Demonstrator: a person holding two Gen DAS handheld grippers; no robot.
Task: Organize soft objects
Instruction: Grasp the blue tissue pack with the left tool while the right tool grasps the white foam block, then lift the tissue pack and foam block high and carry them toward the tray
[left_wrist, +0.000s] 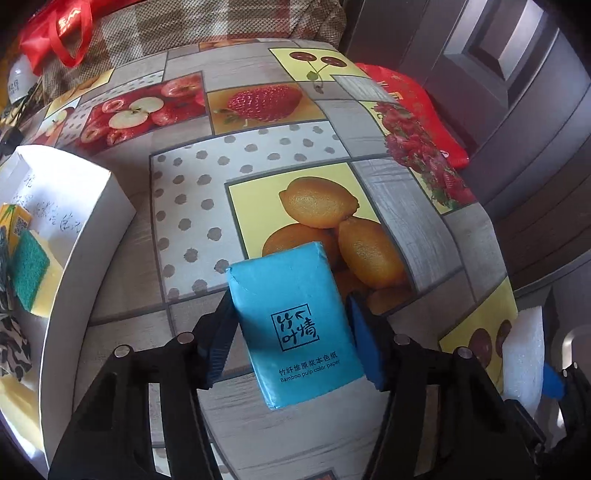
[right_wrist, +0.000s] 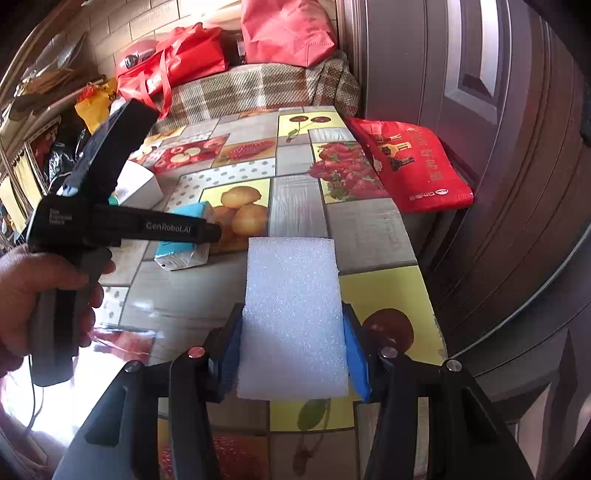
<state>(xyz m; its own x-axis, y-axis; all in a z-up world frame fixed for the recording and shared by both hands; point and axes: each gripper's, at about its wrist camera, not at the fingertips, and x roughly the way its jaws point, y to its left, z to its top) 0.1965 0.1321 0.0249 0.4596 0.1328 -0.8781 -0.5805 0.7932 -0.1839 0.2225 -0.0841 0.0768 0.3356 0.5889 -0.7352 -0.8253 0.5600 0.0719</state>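
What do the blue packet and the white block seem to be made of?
Blue rectangular tissue packet: glossy plastic film, with sheen and folded seams; print says bamboo pulp paper. White rectangular foam block: likely open-cell foam, matte with a grainy, bubbly surface.

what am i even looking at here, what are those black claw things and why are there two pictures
No robot here: a person holds a hand-operated claw in each hand, and each claw carries a wide-angle camera that looks forward along its two fingers. That gives one picture per hand.

In the left wrist view, the left claw is closed on a blue tissue pack. To its left stands a white box holding a green and yellow sponge and other items.

In the right wrist view, the right claw grips a white foam block on both sides. This view also shows the person's left hand holding the other claw, with the blue pack in it.

Everything sits over a table covered with a fruit-print cloth. A red bag lies at its far right edge.
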